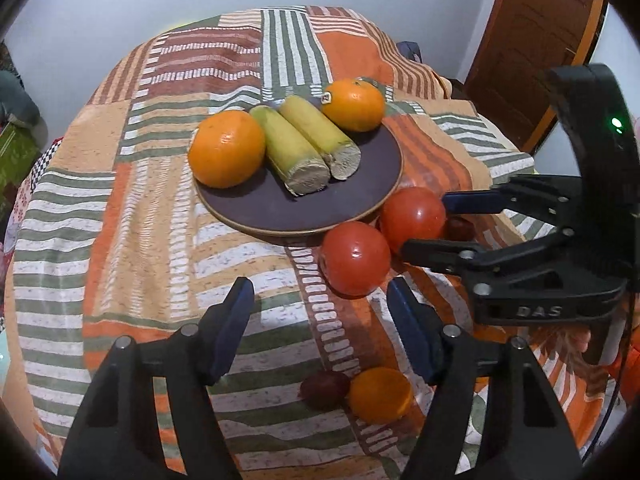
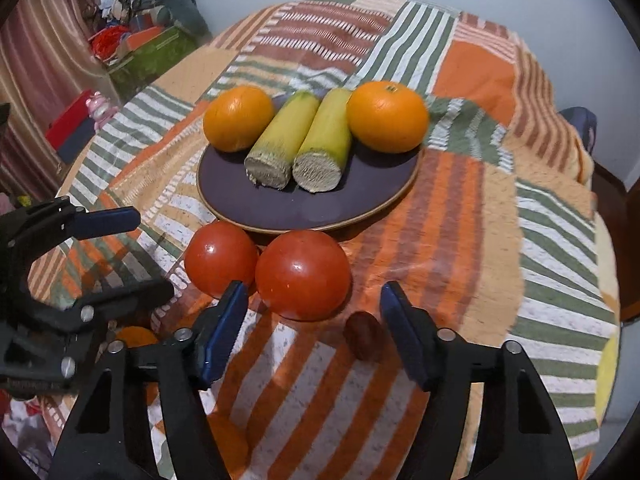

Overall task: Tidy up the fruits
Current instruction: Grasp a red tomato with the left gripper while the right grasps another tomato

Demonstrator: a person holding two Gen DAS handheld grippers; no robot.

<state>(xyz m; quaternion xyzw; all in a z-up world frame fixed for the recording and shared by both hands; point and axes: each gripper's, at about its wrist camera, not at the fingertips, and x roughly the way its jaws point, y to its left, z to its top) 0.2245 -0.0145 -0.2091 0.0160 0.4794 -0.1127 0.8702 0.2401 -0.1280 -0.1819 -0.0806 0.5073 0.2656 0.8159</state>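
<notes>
We hold both grippers over a table draped in a striped patchwork cloth (image 1: 140, 208). The left gripper (image 1: 320, 308) hangs with its jaws wide and nothing between them; the right gripper (image 2: 308, 312) is spread just as wide, also empty.

At twelve o'clock from the right gripper sits a dark plate (image 2: 304, 208) carrying two oranges and two cut banana pieces — one orange (image 2: 238, 118) at the plate's ten o'clock edge, the other orange (image 2: 387, 116) at its two o'clock edge, and the banana pieces (image 2: 300, 144) lying side by side between them, touching each other.

Off the plate, at its six o'clock rim, two tomatoes rest on the cloth touching each other: the larger-looking tomato (image 2: 303, 274) just ahead of the right gripper's opening, the other tomato (image 2: 220, 258) at its nine o'clock. A small dark red fruit (image 2: 363, 336) lies between the right fingers, near the right one. In the left wrist view, a small orange fruit (image 1: 380, 395) and a second dark red fruit (image 1: 325, 389) lie touching beneath the left gripper.
</notes>
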